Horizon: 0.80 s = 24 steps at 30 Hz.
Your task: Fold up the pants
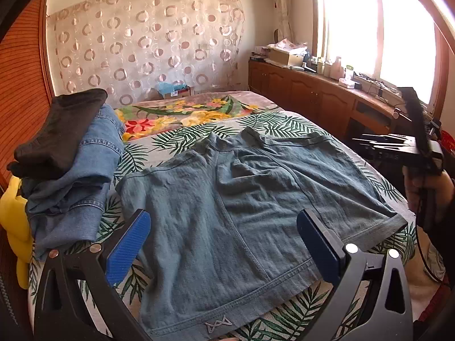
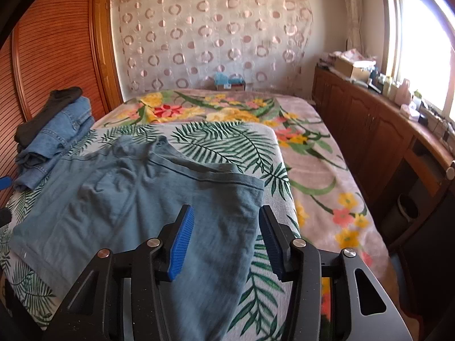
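A wide bed (image 2: 321,153) fills the room below the circle-patterned curtain (image 2: 216,37), its floral blanket (image 2: 216,108) covered toward the near end by a palm-leaf sheet (image 2: 227,142). To the right runs a long wooden cabinet (image 2: 369,119) under the bright window (image 1: 378,28), its top crowded with boxes and bottles too small to name. The pants (image 1: 241,187), a short teal-grey pair, lie spread flat on the palm-leaf sheet, waistband toward the far end and both leg hems toward the cameras, with a few soft wrinkles near the crotch. Left of them, touching their edge, sits a stack of folded clothes: blue denim (image 1: 82,170) with a dark garment (image 1: 59,130) on top, and something yellow (image 1: 14,221) just beside it at the bed's side, possibly a cushion, though the fisheye edge makes that hard to tell. The left gripper (image 1: 224,244) hangs over the nearer leg hem with its blue pads (image 1: 128,247) spread wide apart, nothing between them. The right gripper (image 2: 224,241) is over the outer leg of the pants near the sheet's right edge, its jaws likewise parted and empty; in the left wrist view it appears as a dark frame (image 1: 418,142) at the right, gripped by a hand (image 1: 421,190).
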{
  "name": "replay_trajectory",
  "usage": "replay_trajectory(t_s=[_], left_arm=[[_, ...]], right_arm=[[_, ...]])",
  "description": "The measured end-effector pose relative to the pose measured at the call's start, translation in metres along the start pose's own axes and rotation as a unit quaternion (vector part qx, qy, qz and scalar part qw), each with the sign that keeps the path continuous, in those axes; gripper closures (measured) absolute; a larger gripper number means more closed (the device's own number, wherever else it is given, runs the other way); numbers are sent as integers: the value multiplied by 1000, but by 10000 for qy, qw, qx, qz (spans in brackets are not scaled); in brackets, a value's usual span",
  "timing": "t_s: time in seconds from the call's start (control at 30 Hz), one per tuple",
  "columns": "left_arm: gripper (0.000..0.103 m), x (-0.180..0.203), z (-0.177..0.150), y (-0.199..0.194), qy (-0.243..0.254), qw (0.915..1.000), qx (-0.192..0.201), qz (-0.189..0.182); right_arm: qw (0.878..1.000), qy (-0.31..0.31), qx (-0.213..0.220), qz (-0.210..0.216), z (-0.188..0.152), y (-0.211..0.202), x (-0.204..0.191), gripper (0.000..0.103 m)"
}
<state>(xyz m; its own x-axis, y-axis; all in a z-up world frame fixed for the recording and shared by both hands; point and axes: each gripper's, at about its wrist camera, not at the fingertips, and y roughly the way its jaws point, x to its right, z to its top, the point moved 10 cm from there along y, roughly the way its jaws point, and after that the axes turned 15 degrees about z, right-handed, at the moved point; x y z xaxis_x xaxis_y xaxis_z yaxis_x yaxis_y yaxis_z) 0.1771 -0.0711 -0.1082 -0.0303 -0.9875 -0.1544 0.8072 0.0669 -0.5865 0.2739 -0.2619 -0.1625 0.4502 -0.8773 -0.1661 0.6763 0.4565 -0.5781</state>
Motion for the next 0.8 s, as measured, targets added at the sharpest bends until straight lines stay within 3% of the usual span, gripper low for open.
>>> replay_trajectory(t_s=[0.23, 0.4, 0.53, 0.63, 0.8], left_arm=[[0, 6, -6, 6, 43, 9999, -113, -75], [0, 5, -10, 11, 45, 9998, -181, -61], [0, 6, -14, 12, 34, 9997, -218, -73], [0, 6, -15, 12, 51, 9997, -228, -60], [0, 2, -16, 12, 7, 9997, -239, -36]], right_arm=[[9974, 528, -492, -65, 5, 25, 35, 60], [9947, 837, -587, 98, 16, 24, 39, 67], [9941, 848, -633, 236, 23, 14, 33, 76], [9934, 774, -700, 470, 24, 5, 19, 96], [9993, 362, -114, 72, 45, -37, 11, 100]])
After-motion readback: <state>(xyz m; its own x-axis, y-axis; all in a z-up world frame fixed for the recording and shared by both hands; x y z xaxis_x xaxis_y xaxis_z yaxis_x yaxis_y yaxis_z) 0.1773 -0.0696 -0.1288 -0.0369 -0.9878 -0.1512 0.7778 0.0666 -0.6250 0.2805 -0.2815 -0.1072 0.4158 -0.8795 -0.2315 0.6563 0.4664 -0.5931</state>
